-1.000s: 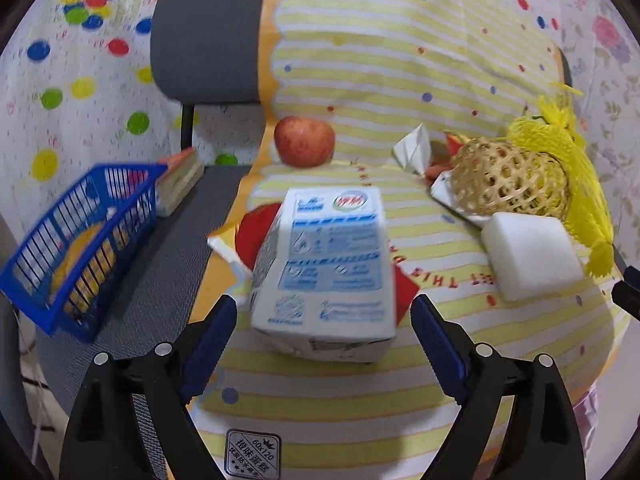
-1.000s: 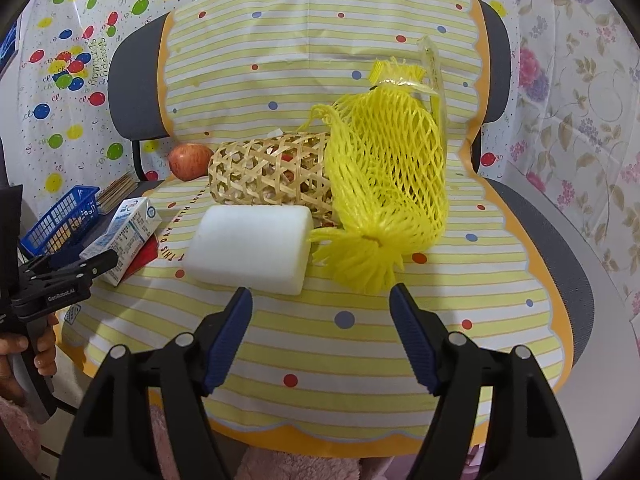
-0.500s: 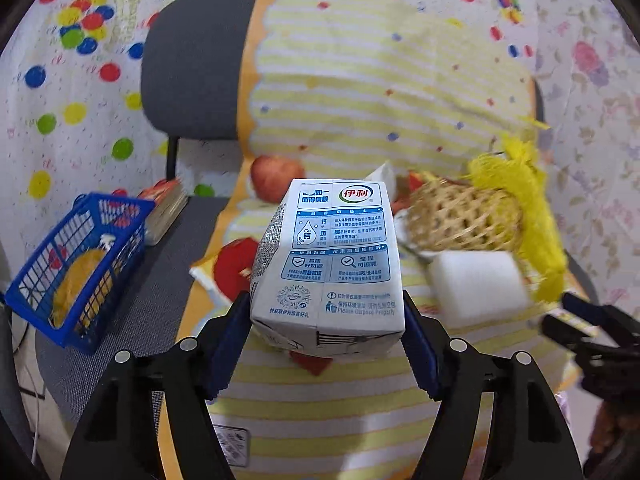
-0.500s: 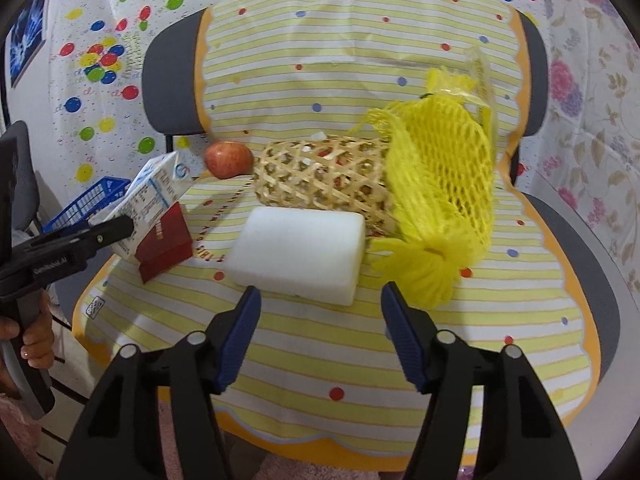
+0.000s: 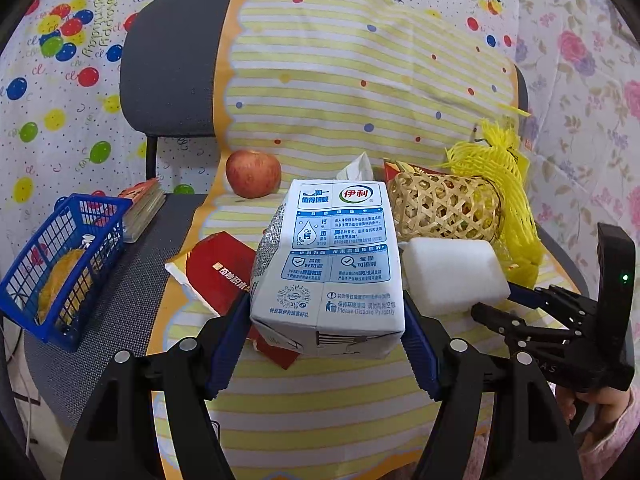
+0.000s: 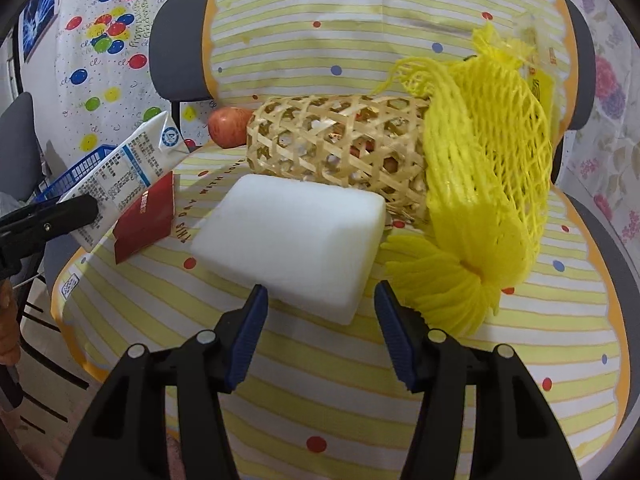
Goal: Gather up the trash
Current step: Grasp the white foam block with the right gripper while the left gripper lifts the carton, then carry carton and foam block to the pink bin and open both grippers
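My left gripper [image 5: 326,316] is shut on a white and blue milk carton [image 5: 326,264] and holds it above the striped cloth [image 5: 320,400]; the carton also shows in the right wrist view [image 6: 120,180]. My right gripper [image 6: 320,312] is open, its fingers on either side of the near corner of a white foam block [image 6: 292,236], also seen in the left wrist view [image 5: 452,272]. A yellow foam net [image 6: 484,184] lies to the right of the block. A red paper packet [image 6: 146,216] lies to its left.
A woven bamboo basket [image 6: 336,144] lies on its side behind the foam block. A red apple [image 5: 253,173] sits at the chair back. A blue plastic basket [image 5: 60,264] with something yellow inside stands on the left chair, next to a stack of cards [image 5: 144,204].
My left gripper closed on the milk carton and lifted it off the cloth. My right gripper moved forward to the foam block and narrowed its opening.
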The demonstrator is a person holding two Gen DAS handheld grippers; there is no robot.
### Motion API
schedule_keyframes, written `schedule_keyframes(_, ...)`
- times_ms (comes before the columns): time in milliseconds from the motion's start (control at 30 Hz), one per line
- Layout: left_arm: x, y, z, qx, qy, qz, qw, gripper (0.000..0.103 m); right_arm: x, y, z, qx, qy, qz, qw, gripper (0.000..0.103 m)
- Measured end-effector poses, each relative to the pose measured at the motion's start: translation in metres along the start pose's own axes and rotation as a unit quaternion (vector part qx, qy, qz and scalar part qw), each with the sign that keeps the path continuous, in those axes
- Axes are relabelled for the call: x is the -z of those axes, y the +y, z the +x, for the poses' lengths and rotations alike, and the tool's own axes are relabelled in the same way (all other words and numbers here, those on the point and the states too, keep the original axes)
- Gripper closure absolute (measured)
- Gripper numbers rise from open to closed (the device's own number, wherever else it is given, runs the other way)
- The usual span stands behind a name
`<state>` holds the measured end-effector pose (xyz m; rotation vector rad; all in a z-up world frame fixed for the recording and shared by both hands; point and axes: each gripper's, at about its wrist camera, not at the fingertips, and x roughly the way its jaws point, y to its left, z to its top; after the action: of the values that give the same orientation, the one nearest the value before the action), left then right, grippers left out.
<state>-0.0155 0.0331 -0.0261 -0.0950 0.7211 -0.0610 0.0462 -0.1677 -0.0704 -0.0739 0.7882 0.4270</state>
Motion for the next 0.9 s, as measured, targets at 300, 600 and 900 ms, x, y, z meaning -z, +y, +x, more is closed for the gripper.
schedule_keyframes(300, -0.001, -0.010, -0.024, -0.001, -0.018, 0.012, 0.9998, 0.032, -0.007, 0.017, -0.060, -0.032, -0.068, 0.004, 0.997, 0.080)
schedule_keyframes(600, 0.006, -0.060, -0.065, 0.061, -0.056, 0.059, 0.9948, 0.032, 0.014, 0.001, -0.146, 0.040, -0.109, 0.040, 0.992, 0.079)
schedule_keyframes(900, 0.032, -0.139, -0.068, 0.150, -0.045, 0.133, 0.9787, 0.032, 0.068, -0.034, -0.206, 0.143, -0.110, 0.101, 0.978, 0.078)
